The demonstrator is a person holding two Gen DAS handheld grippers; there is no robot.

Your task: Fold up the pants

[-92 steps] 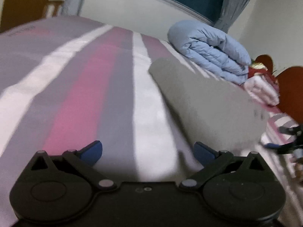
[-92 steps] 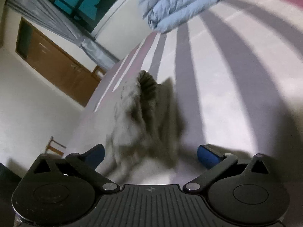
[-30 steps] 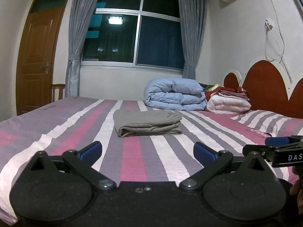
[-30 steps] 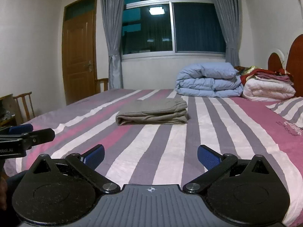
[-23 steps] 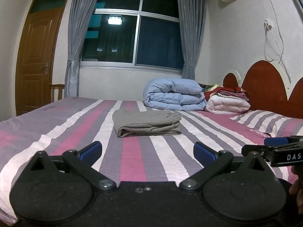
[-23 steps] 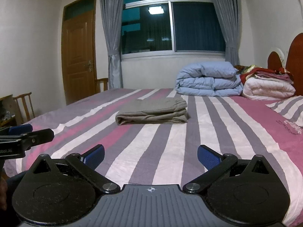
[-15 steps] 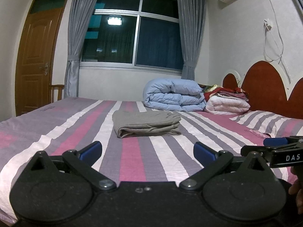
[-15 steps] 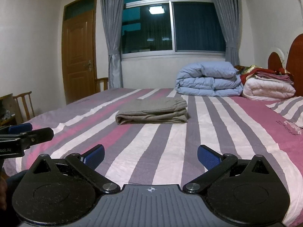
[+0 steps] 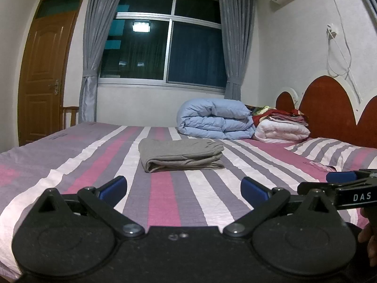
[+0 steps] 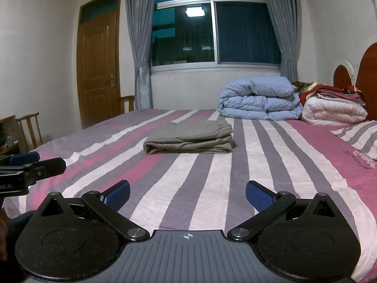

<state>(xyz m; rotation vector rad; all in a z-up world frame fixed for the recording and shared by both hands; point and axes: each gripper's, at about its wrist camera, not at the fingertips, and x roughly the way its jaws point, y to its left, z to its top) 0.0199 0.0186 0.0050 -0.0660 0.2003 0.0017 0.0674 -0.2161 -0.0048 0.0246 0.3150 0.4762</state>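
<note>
The grey pants [image 9: 181, 155] lie folded in a neat stack on the striped bed [image 9: 165, 195], near its middle. They also show in the right wrist view [image 10: 189, 137]. My left gripper [image 9: 183, 187] is open and empty, held back near the bed's front edge, well short of the pants. My right gripper [image 10: 187, 194] is open and empty too, also back from the pants. Each gripper shows at the edge of the other's view: the right gripper [image 9: 341, 181] and the left gripper [image 10: 26, 162].
A folded blue duvet [image 9: 215, 121] and a stack of white and red bedding [image 9: 282, 127] sit at the far side by the red headboard [image 9: 329, 108]. A striped pillow [image 9: 334, 151] lies right. A wooden door [image 10: 97, 70] and chairs [image 10: 29, 127] stand left.
About three seconds ago both grippers were close over the bed and the pants were in motion. Since one second ago the pants lie folded and both grippers stay back, almost still.
</note>
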